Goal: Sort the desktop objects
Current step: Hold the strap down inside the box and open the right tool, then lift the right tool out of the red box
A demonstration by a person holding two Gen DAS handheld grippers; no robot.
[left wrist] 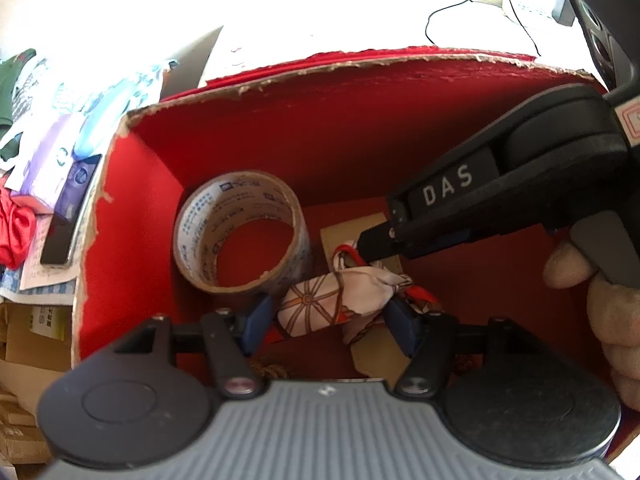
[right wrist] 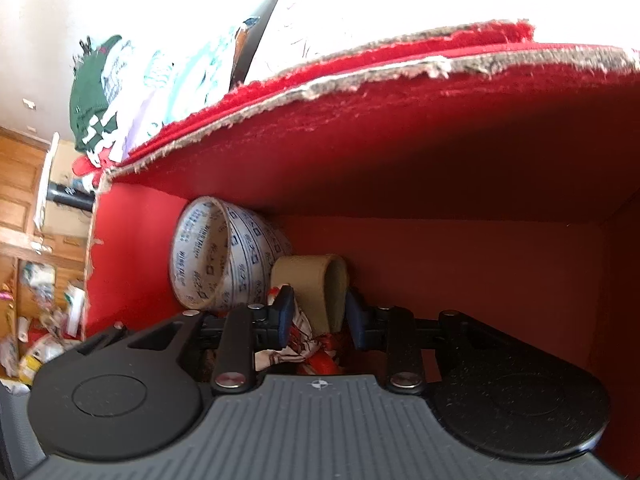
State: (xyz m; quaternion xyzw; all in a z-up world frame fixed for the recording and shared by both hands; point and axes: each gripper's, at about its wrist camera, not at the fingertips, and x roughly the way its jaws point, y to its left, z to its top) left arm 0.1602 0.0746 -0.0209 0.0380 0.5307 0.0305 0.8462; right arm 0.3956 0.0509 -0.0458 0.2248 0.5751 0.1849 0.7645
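The left gripper point(left wrist: 326, 320) has its blue-padded fingers point(left wrist: 402, 326) set apart on either side of a rolled patterned scarf point(left wrist: 332, 300), white with brown wheel prints and red edging; whether the pads actually press the cloth cannot be told. The scarf lies on the floor of a red box point(left wrist: 132, 208) with torn cardboard rims. Just beside it, to the left, stands a roll of packing tape point(left wrist: 240, 232), tilted against the box wall. A piece of tan card point(left wrist: 340, 236) lies behind the scarf.

The right gripper point(left wrist: 362, 246) reaches in from the right, held by a hand point(left wrist: 600, 280), its tip down at the scarf's far end near a red loop. In its own view the right gripper's fingers point(right wrist: 286, 312) stand apart, with a curled tan card point(right wrist: 320, 288) between them and the scarf point(right wrist: 304, 344) bunched below.

Outside the box, to the left, papers, cloth and a purple packet point(left wrist: 52, 168) clutter the worktop.
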